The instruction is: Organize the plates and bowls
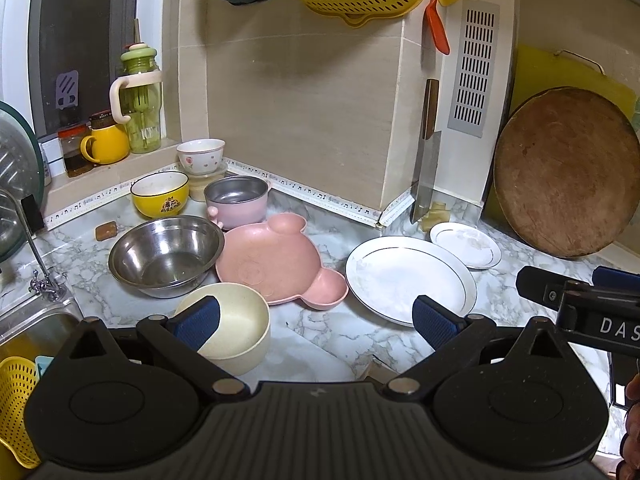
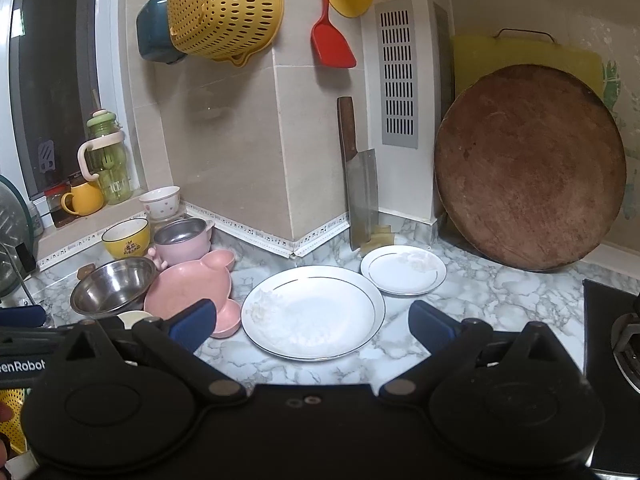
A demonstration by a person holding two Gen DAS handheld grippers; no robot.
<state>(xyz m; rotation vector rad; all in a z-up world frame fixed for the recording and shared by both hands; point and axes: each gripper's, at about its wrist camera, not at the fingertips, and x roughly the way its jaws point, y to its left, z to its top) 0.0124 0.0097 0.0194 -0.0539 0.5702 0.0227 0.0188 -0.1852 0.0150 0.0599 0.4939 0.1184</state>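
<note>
Steel bowl (image 1: 166, 255) touches pink plate (image 1: 276, 262), w/ cream bowl (image 1: 230, 330) just beside; both grippers (image 1: 316, 322) (image 2: 310, 326) spread wide, empty.

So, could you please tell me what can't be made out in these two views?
- Cream bowl: near side hidden by the left gripper finger in the left view; only a sliver shows in the right view.
- Sink: cut off by the left view's edge.
- Jar contents: too small and dark in both views.
- Stove: cut off by the right view's edge.
- White bits on the big plate: too blurred to identify.
</note>
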